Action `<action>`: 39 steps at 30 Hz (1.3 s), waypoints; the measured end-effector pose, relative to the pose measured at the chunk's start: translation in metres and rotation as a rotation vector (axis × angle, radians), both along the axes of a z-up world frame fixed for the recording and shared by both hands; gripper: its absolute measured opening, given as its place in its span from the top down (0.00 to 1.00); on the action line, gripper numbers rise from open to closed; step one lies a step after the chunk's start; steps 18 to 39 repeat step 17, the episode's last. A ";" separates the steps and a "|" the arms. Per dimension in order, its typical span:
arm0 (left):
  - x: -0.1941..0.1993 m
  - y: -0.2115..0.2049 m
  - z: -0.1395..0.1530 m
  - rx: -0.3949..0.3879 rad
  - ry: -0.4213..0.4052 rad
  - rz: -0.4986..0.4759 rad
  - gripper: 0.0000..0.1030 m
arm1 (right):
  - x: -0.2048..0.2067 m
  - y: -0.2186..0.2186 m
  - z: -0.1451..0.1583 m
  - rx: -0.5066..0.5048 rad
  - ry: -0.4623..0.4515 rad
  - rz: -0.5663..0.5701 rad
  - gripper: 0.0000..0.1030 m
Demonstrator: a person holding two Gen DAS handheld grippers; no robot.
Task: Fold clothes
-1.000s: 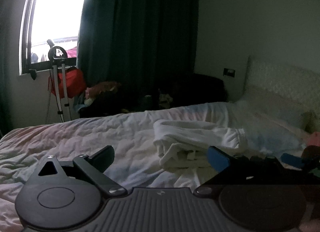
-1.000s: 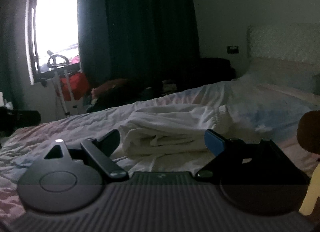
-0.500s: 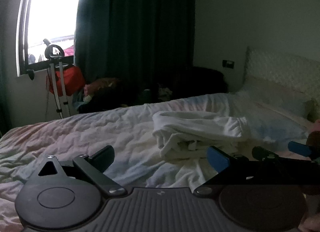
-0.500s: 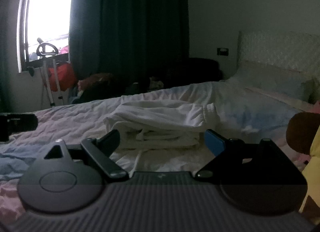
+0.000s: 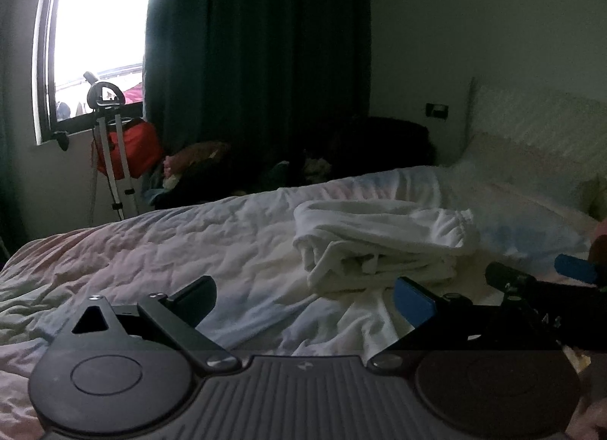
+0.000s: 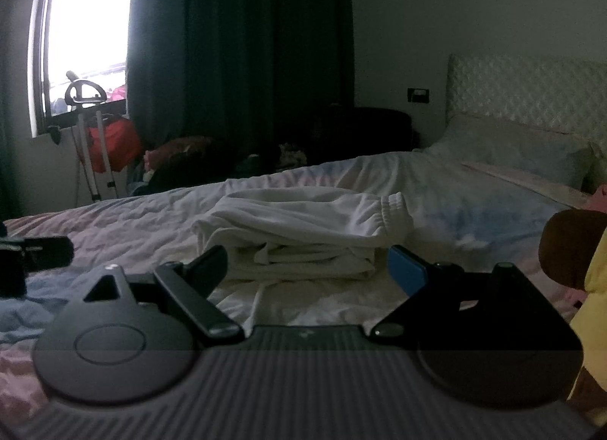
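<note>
A folded white garment [image 5: 383,246] with an elastic cuff lies on the bed [image 5: 170,250]; it also shows in the right wrist view [image 6: 303,235]. My left gripper [image 5: 303,294] is open and empty, short of the garment and to its left. My right gripper [image 6: 307,263] is open and empty, its jaws either side of the garment's near edge, not touching. The right gripper's tip shows at the right of the left wrist view [image 5: 531,280]. The left gripper's tip shows at the left edge of the right wrist view [image 6: 38,254].
A pillow [image 6: 512,151] and padded headboard [image 6: 531,90] are at the right. Dark curtains [image 5: 258,60], a bright window [image 5: 98,30], a stand [image 5: 110,144] with a red bag and a clothes pile [image 5: 197,166] lie beyond the bed. A brown and yellow soft toy [image 6: 573,250] sits at right.
Both grippers have drawn back a little from the folded garment and stayed open. The views shifted slightly; the garment has not moved.
</note>
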State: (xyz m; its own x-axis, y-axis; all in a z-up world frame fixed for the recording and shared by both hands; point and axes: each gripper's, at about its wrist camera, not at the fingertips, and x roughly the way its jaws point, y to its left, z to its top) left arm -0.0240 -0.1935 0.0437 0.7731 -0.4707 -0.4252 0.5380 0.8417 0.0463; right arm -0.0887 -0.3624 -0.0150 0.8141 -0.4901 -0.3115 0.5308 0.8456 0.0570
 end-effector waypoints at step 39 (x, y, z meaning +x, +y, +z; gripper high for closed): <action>0.002 0.002 -0.004 0.012 0.018 0.020 0.00 | -0.001 0.002 0.000 0.010 0.009 0.000 0.10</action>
